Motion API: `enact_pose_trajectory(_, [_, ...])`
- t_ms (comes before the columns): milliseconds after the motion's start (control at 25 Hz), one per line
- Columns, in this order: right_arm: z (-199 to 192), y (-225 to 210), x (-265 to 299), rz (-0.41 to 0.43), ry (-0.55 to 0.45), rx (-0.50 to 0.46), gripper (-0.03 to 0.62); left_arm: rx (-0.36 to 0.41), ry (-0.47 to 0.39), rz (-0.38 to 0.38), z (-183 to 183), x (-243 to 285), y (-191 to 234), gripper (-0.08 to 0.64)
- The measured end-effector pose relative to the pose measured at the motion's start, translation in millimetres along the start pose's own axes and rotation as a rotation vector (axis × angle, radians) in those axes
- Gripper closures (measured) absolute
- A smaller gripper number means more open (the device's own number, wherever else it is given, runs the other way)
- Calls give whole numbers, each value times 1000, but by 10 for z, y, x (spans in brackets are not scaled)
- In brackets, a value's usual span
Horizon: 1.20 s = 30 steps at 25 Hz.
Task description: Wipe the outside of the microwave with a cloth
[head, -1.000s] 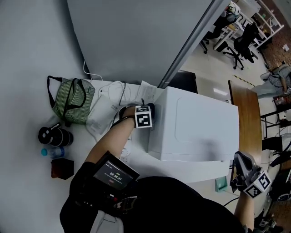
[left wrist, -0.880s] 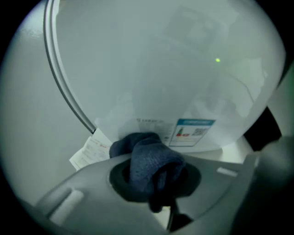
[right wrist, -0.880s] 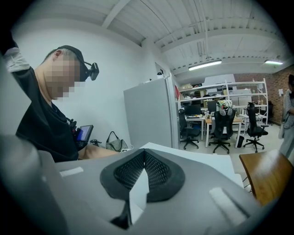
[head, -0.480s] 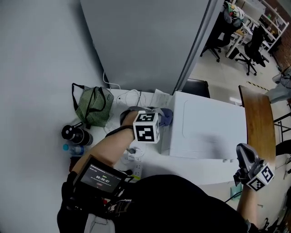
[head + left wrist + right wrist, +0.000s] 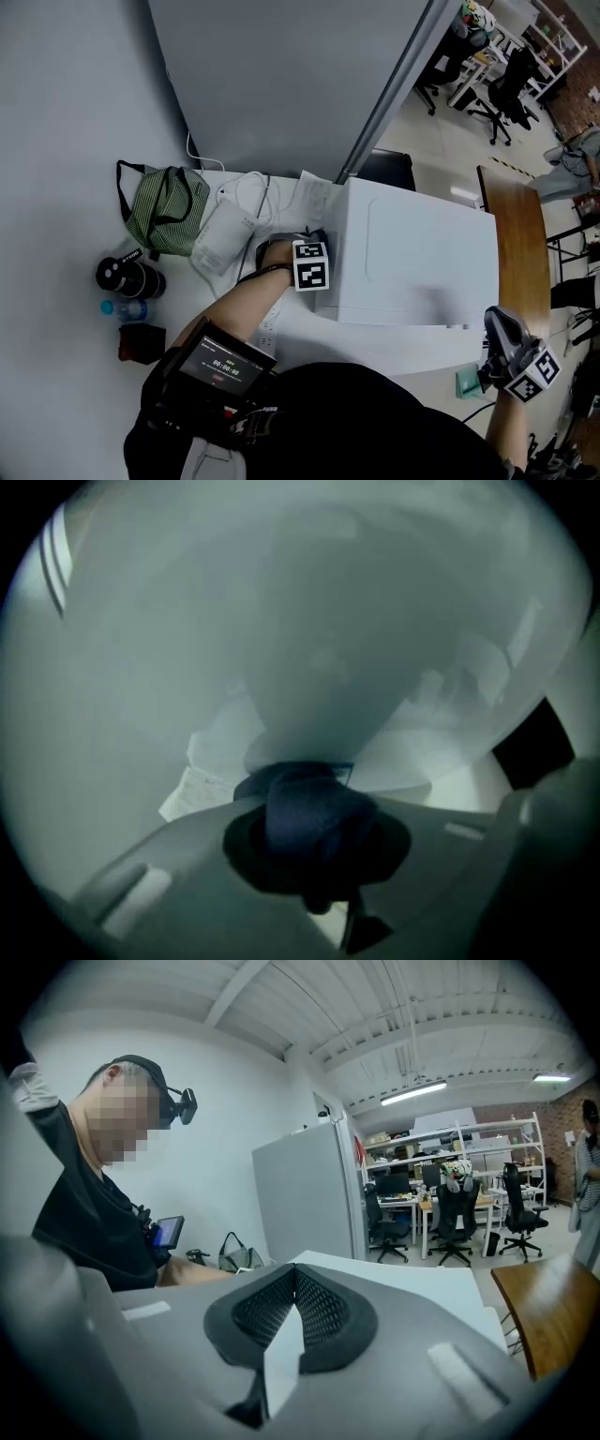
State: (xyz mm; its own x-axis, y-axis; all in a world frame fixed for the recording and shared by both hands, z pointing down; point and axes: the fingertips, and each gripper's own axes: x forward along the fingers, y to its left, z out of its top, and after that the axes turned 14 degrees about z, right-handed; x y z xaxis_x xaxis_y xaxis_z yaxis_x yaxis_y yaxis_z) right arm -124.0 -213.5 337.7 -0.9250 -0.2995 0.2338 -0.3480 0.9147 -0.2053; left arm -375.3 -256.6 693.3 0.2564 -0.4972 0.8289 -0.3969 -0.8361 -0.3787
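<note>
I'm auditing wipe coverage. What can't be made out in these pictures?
- Side of the microwave under the cloth: head view, covered by the left gripper and the microwave's own top.
- Cloth's contact: left gripper view, dim and blurred.
- Teal thing near the right gripper: head view, too small to identify.

You wear a black short-sleeved shirt [image 5: 375, 422] and a black head-mounted camera [image 5: 173, 1101]; a lit screen [image 5: 225, 361] sits at your chest. Left gripper [image 5: 314, 813], right gripper [image 5: 294, 1288]: grey shells, black pads, black-and-white marker cubes [image 5: 310, 265].
</note>
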Motion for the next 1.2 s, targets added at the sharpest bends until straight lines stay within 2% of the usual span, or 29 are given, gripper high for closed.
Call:
enact_pose_trajectory(120, [-8,17,-38,-11,28,-14,588,-35,45,-22,-187,343,-163,502])
enact_pose_trajectory(280, [48,19,-50,-2,14,-27,588,-100,6,-53,-174,225,-168,502])
enact_pose_trajectory(400, [78,47,-18,27,-34,-29,588,-140,-61,-51,-15,-336,-54,502])
enact_pose_trajectory(480, [122,68,15,53,-73,-32,588,-137,-104,-27,166,-856,70,502])
enact_pose_trajectory(600, [215,94,89,97,-123,-34,588,-99,-147,8,481,-1584,212,502])
enact_pose_trajectory(720, [281,124,113,124,-152,-32,588,-52,-152,-20,743,-1873,111,502])
enact_pose_trajectory(800, [265,123,99,125,-154,-25,588,-17,-138,-48,814,-1792,-42,502])
enact_pose_trajectory(880, [215,101,92,115,-143,-14,588,6,-107,-44,752,-1619,-92,502])
enact_pose_trajectory(1000, [109,66,94,90,-109,1,588,-22,-86,-48,564,-1306,-101,502])
enact_pose_trajectory(1200, [-39,47,68,54,-43,16,588,-20,-16,-74,174,-518,-347,502])
